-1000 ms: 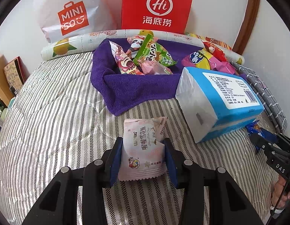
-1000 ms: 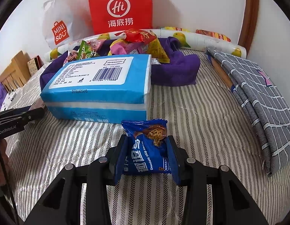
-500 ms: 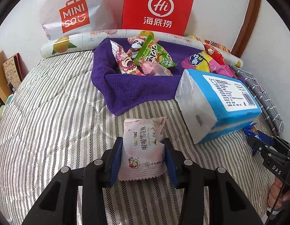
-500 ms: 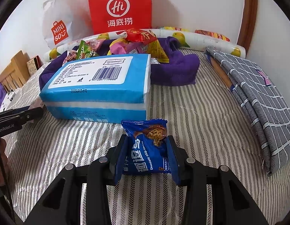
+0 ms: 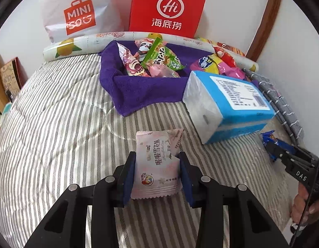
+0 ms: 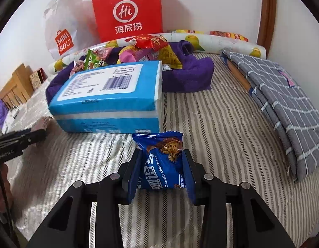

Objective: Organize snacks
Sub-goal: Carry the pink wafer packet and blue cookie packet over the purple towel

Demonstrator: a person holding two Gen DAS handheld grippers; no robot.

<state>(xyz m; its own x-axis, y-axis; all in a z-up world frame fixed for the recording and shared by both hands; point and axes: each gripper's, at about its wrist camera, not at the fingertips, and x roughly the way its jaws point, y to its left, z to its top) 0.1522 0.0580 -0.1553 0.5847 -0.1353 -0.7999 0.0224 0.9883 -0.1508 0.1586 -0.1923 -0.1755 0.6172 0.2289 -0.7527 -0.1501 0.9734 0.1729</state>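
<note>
My left gripper (image 5: 157,155) is shut on a pink-and-white snack packet (image 5: 159,140), and its jaws are closing a little tighter on it. It hovers just over the striped bed cover (image 5: 56,124). My right gripper (image 6: 162,153) grips a blue chocolate chip cookie packet (image 6: 159,165), its jaws also closing, right in front of the blue tissue pack (image 6: 109,95). Behind, a purple towel (image 5: 138,91) folded into a nest holds several bright snack packets (image 5: 159,60). In the left wrist view the right gripper (image 5: 283,155) appears at the right edge.
A red paper bag (image 5: 167,8) and a white shopping bag (image 5: 78,14) lean on the wall behind a fruit-printed roll (image 5: 76,45). A folded grey checked cloth (image 6: 283,95) lies on the right. Wooden furniture (image 6: 12,84) stands beyond the bed's left edge.
</note>
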